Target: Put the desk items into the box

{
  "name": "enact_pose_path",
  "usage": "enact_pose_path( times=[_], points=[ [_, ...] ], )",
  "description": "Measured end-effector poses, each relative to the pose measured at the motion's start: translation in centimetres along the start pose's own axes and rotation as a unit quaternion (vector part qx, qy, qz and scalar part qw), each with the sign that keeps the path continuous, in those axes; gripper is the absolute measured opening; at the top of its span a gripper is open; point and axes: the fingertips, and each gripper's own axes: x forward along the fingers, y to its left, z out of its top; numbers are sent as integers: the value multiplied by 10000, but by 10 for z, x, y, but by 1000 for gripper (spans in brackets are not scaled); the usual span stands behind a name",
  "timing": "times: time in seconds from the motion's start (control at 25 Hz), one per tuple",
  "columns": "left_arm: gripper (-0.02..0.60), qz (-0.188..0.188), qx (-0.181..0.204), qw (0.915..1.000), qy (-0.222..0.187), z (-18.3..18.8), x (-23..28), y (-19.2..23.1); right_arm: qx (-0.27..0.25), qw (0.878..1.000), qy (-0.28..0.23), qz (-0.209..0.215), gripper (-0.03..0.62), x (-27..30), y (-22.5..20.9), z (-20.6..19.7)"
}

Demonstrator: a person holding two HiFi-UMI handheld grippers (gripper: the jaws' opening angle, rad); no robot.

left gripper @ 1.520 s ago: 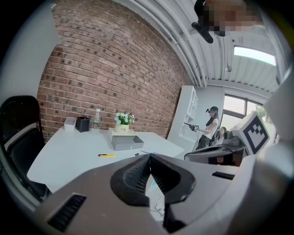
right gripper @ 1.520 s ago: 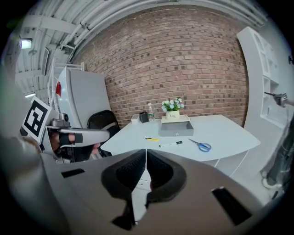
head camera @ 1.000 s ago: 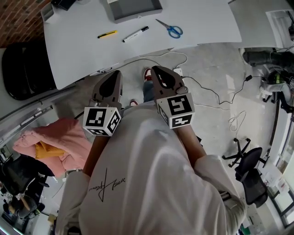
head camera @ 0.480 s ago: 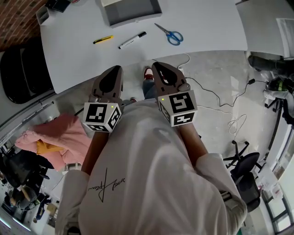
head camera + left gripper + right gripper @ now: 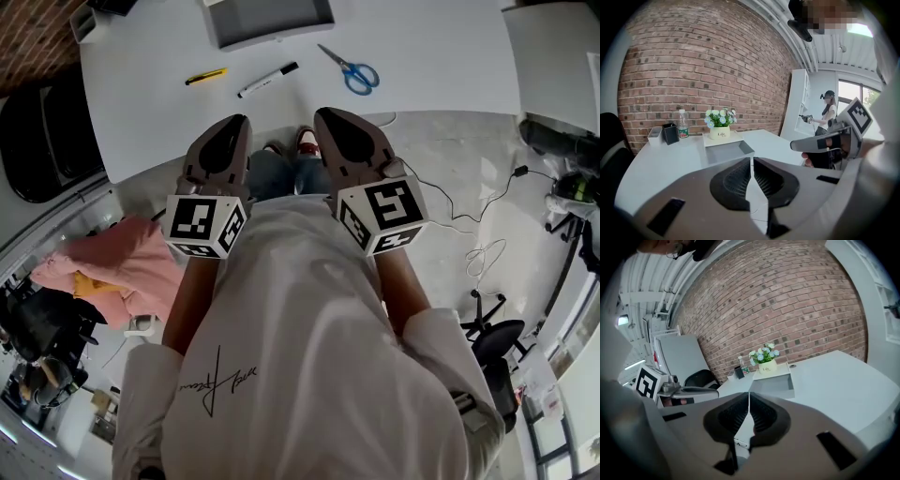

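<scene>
My left hand-held gripper (image 5: 236, 127) and right hand-held gripper (image 5: 326, 117) are both pressed together and empty, just short of the tabletop (image 5: 422, 56). Beyond them lie a yellow pen (image 5: 206, 77), a white marker (image 5: 268, 80) and scissors (image 5: 352, 70), and behind those the box (image 5: 267, 19). I judge this the reach-in; next I must spread one over an item.
</scene>
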Motion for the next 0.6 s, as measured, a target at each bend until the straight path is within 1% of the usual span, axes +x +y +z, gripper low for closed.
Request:
enact_pose_path(
  times=[0.16, 0.28, 0.4, 0.6],
  points=[
    [8, 33, 149, 9998, 141, -5, 10, 4, 24, 9999, 69, -90, 28, 7, -12, -2],
    [8, -38, 332, 9989, 337, -11, 21, 8, 71, 9998, 135, -140, 28, 10, -18, -6],
    [8, -142, 591, 9964, 590, -18, 33, 12, 158, 9995, 197, -203, 28, 11, -24, -13],
    [9, -218, 807, 9922, 928, -30, 55, 21, 306, 9986, 309, -285, 28, 15, -33, -24]
  ],
)
